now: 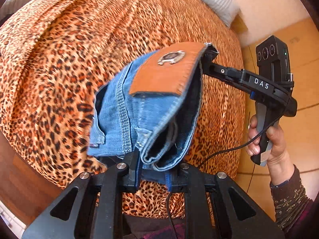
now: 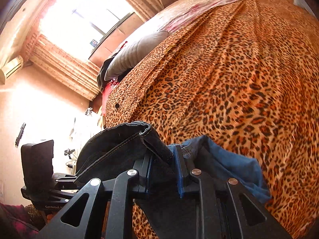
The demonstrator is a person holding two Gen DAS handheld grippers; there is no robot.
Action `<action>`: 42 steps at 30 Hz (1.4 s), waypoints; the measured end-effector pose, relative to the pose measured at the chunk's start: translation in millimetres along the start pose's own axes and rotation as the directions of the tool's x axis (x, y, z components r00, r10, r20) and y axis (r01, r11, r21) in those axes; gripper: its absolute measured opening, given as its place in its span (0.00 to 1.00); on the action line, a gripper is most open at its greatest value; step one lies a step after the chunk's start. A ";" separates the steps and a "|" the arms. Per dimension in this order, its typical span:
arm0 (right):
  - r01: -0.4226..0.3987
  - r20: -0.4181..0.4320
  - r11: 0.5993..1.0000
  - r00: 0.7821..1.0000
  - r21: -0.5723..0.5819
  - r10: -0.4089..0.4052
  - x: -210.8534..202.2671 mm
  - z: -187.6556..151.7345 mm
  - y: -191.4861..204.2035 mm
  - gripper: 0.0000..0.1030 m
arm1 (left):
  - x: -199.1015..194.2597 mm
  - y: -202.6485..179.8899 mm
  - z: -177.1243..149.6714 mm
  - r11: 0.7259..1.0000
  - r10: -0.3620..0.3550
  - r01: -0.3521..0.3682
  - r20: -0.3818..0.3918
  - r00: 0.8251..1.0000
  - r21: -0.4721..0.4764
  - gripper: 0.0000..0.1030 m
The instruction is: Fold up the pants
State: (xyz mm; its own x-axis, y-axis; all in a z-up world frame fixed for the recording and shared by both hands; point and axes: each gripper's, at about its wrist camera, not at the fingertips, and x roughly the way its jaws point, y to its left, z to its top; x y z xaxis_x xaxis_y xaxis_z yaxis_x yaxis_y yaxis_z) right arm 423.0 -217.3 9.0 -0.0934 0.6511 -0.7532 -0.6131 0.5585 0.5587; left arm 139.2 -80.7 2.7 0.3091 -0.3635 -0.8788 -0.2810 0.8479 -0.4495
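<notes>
Leopard bedspread (image 1: 59,69) beneath jeans (image 1: 143,109), waistband strung claw-to-claw.

We see the blue denim pants (image 1: 143,107) bunched and lifted clear above the leopard-print bed (image 1: 59,59), waistband stretched taut, its tan leather patch (image 1: 165,69) with a metal badge facing up, dark inside showing.
</notes>
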 end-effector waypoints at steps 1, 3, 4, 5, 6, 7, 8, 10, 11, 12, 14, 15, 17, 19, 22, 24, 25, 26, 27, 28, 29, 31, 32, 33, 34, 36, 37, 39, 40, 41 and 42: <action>0.019 -0.002 0.999 1.000 0.032 -0.019 -3.6 -15.2 -14.1 0.22 | 17.8 -7.4 -7.1 0.999 0.018 -0.017 -0.046 0.999 0.029 0.15; 0.075 -0.036 0.994 0.997 0.084 -0.072 -2.8 -44.6 -40.5 0.24 | 54.9 -17.0 -23.3 0.994 0.084 -0.072 -0.145 0.986 0.086 0.18; 0.120 -0.071 0.988 0.991 0.100 -0.113 1.7 -58.1 -52.2 0.24 | 72.9 -18.5 -32.7 0.990 0.111 -0.091 -0.212 0.971 0.103 0.18; 0.190 -0.113 0.976 0.977 0.104 -0.178 6.4 -71.2 -62.4 0.24 | 88.2 -17.2 -43.0 0.989 0.127 -0.100 -0.282 0.951 0.108 0.18; 0.247 -0.147 0.963 0.962 0.108 -0.230 8.9 -82.2 -71.9 0.24 | 96.3 -14.1 -52.9 0.990 0.128 -0.100 -0.332 0.935 0.100 0.18; 0.278 -0.168 0.952 0.952 0.128 -0.255 7.1 -91.7 -81.0 0.24 | 96.4 -10.5 -60.2 0.992 0.116 -0.090 -0.346 0.931 0.090 0.18; 0.283 -0.164 0.946 0.952 0.158 -0.257 0.7 -99.5 -88.6 0.24 | 90.5 -6.3 -65.7 0.994 0.104 -0.082 -0.336 0.936 0.079 0.18; 0.259 -0.119 0.939 0.964 0.224 -0.238 -18.1 -107.4 -101.2 0.25 | 72.9 6.1 -70.2 0.999 0.050 -0.047 -0.299 0.953 0.019 0.20; 0.233 -0.087 0.938 0.972 0.258 -0.218 -28.4 -108.5 -105.2 0.29 | 66.1 15.9 -69.0 0.999 0.002 -0.016 -0.284 0.959 -0.046 0.29; 0.196 -0.049 0.935 0.980 0.295 -0.191 -37.3 -108.2 -108.7 0.40 | 61.4 25.9 -66.7 0.992 -0.049 0.017 -0.263 0.963 -0.121 0.36; 0.095 0.026 0.926 0.993 0.366 -0.112 -45.1 -105.2 -114.0 0.60 | 58.8 41.9 -56.5 0.964 -0.121 0.066 -0.207 0.971 -0.256 0.53; 0.043 0.059 0.920 0.996 0.390 -0.072 -44.6 -103.3 -114.6 0.65 | 60.8 46.7 -50.7 0.947 -0.147 0.085 -0.181 0.972 -0.310 0.53; -0.042 0.079 0.905 0.997 0.424 0.009 -32.4 -97.3 -115.4 0.65 | 70.5 49.4 -41.0 0.910 -0.213 0.139 -0.151 0.965 -0.390 0.54; -0.059 0.060 0.894 0.998 0.443 0.035 -13.9 -90.8 -114.4 0.65 | 86.1 46.6 -32.6 0.895 -0.215 0.131 -0.155 0.964 -0.427 0.54; -0.039 0.000 0.895 0.999 0.445 0.043 14.7 -81.4 -110.9 0.55 | 107.5 39.2 -26.6 0.887 -0.197 0.078 -0.219 0.956 -0.455 0.52; -0.024 -0.021 0.930 0.999 0.368 0.034 9.4 -71.6 -93.5 0.09 | 109.6 29.3 -28.8 0.906 -0.157 0.049 -0.226 0.961 -0.420 0.52; -0.004 -0.006 0.951 1.000 0.309 0.006 0.3 -69.1 -84.6 0.09 | 112.4 26.6 -31.1 0.913 -0.142 0.040 -0.224 0.964 -0.407 0.52; 0.021 -0.011 0.960 1.000 0.278 -0.019 -4.2 -70.6 -82.4 0.08 | 119.6 26.3 -33.7 0.913 -0.139 0.032 -0.238 0.961 -0.406 0.52; 0.069 -0.037 0.959 0.997 0.275 -0.061 -2.0 -74.7 -87.6 0.09 | 130.7 29.0 -36.1 0.907 -0.148 0.024 -0.266 0.953 -0.421 0.52; 0.133 -0.089 0.955 0.990 0.264 -0.113 7.6 -79.9 -95.6 0.09 | 138.9 31.1 -39.7 0.896 -0.166 0.024 -0.283 0.945 -0.444 0.51; 0.193 -0.140 0.950 0.977 0.246 -0.162 19.8 -88.3 -104.3 0.11 | 139.4 33.1 -40.3 0.889 -0.183 0.035 -0.283 0.942 -0.457 0.51; 0.214 -0.164 0.947 0.970 0.238 -0.178 26.6 -98.6 -112.3 0.13 | 126.6 31.9 -40.7 0.907 -0.194 0.059 -0.289 0.937 -0.417 0.51; 0.199 -0.159 0.950 0.974 0.239 -0.164 22.5 -96.2 -109.7 0.19 | 113.6 31.6 -42.8 0.918 -0.190 0.070 -0.279 0.941 -0.389 0.51; 0.182 -0.152 0.954 0.977 0.240 -0.148 17.0 -92.8 -106.9 0.24 | 99.3 34.6 -46.3 0.928 -0.185 0.080 -0.263 0.947 -0.364 0.50; 0.173 -0.145 0.957 0.979 0.233 -0.142 11.9 -88.0 -102.6 0.27 | 85.0 37.3 -49.9 0.936 -0.180 0.091 -0.240 0.954 -0.341 0.50; 0.188 -0.102 0.961 0.980 0.204 -0.170 -7.1 -73.0 -96.7 0.37 | 57.5 53.9 -53.3 0.933 -0.165 0.095 -0.179 0.970 -0.348 0.51; 0.172 -0.071 0.965 0.984 0.196 -0.161 -15.1 -66.9 -93.1 0.40 | 49.6 65.0 -53.3 0.921 -0.162 0.094 -0.152 0.975 -0.377 0.51; 0.117 -0.025 0.974 0.993 0.193 -0.115 -20.2 -50.3 -85.7 0.53 | 42.9 88.7 -47.0 0.885 -0.170 0.108 -0.097 0.981 -0.453 0.53; 0.098 -0.016 0.977 0.995 0.192 -0.096 -16.6 -41.0 -80.1 0.55 | 42.4 98.8 -45.3 0.863 -0.175 0.115 -0.078 0.981 -0.492 0.53; 0.078 -0.020 0.978 0.997 0.191 -0.076 -8.9 -31.9 -75.1 0.57 | 46.2 106.9 -40.2 0.844 -0.189 0.127 -0.067 0.980 -0.522 0.53; 0.062 -0.032 0.980 0.998 0.187 -0.057 1.5 -23.4 -70.1 0.57 | 51.2 112.6 -35.5 0.830 -0.193 0.125 -0.069 0.979 -0.544 0.53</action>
State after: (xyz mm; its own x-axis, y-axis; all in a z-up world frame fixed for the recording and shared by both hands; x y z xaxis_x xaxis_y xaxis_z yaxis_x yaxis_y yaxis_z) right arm 447.5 -267.6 -39.5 -0.0834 0.6011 -0.7948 -0.4603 0.6841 0.5657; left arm 91.2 -17.6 -98.6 0.2938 -0.5459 -0.7847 -0.6885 0.4486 -0.5699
